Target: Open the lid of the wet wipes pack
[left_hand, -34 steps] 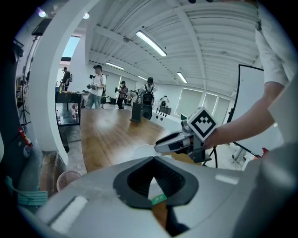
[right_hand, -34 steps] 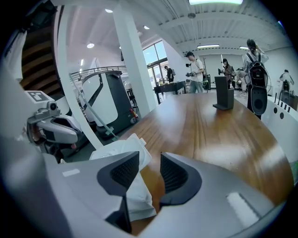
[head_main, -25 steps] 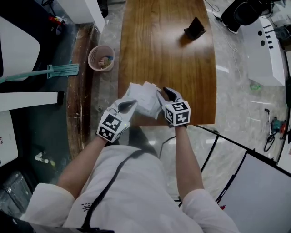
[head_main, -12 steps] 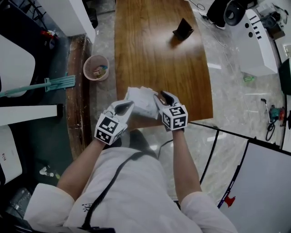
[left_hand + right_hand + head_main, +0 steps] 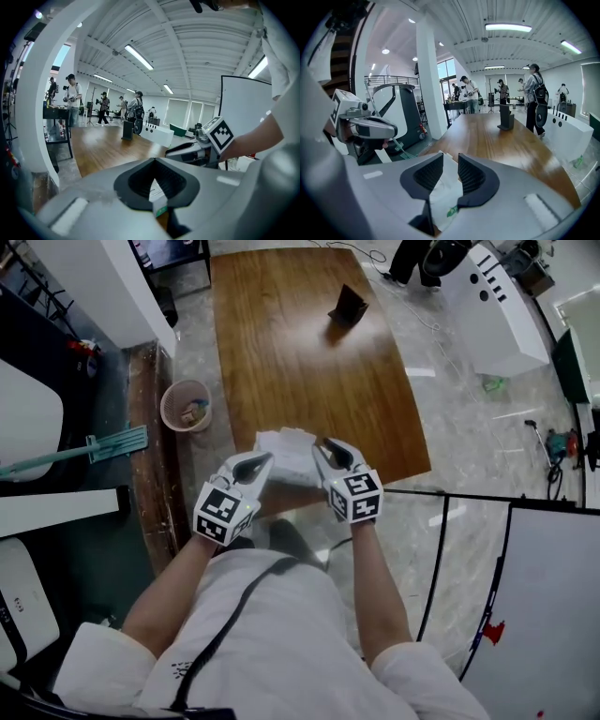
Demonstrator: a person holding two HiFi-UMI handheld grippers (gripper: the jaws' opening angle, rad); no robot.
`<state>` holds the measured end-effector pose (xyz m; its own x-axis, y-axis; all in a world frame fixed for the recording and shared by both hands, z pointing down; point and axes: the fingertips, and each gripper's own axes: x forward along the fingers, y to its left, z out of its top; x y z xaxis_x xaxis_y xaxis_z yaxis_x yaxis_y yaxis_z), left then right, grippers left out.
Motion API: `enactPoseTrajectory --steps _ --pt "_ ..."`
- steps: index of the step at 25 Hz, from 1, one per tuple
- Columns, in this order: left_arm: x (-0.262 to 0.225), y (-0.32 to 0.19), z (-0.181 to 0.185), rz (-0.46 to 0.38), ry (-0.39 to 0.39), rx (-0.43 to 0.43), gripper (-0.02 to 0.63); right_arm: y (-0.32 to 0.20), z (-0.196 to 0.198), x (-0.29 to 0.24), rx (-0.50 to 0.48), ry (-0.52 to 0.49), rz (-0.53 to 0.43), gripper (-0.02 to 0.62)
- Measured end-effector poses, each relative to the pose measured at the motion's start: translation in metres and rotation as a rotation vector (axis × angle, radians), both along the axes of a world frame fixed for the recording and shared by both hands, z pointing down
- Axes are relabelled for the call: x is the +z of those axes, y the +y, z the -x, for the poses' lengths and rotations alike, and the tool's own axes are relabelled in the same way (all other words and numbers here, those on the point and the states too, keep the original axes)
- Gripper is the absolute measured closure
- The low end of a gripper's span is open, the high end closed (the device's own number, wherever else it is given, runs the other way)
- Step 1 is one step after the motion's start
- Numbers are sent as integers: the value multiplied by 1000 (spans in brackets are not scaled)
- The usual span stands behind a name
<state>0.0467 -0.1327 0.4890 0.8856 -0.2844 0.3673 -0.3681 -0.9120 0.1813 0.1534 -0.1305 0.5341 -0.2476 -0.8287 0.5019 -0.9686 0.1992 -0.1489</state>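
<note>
Wet wipes pack [image 5: 286,454] is up in the air over the near edge of the wooden counter [image 5: 281,343], held between the two grippers in front of the person's chest. It is white and crumpled, with a bit of green print showing low down in both gripper views.

Left gripper [image 5: 261,463] comes at the pack from the person's left. In the left gripper view its jaws meet at their tips and are clamped on a thin white edge of the pack [image 5: 158,199], which pokes out below them.

Right gripper [image 5: 324,448] takes the opposite side. In the right gripper view its jaws are closing, with a narrow gap left between them. The pack's white film [image 5: 443,187] fills that gap and touches both dark ribbed pads [image 5: 471,176].

Whether the lid is up or down cannot be told from any view.

Farther along the counter a small black stand [image 5: 347,304] sits upright, well apart from the pack. On the floor beside the counter's left side stands a pink waste basket [image 5: 186,406] with scraps in it.
</note>
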Motion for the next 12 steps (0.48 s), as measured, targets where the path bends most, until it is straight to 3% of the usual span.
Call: enactPoseTrajectory --steps 12 --pt "-54 3 28 -68 97 84 601 38 35 -76 153 15 -179 525"
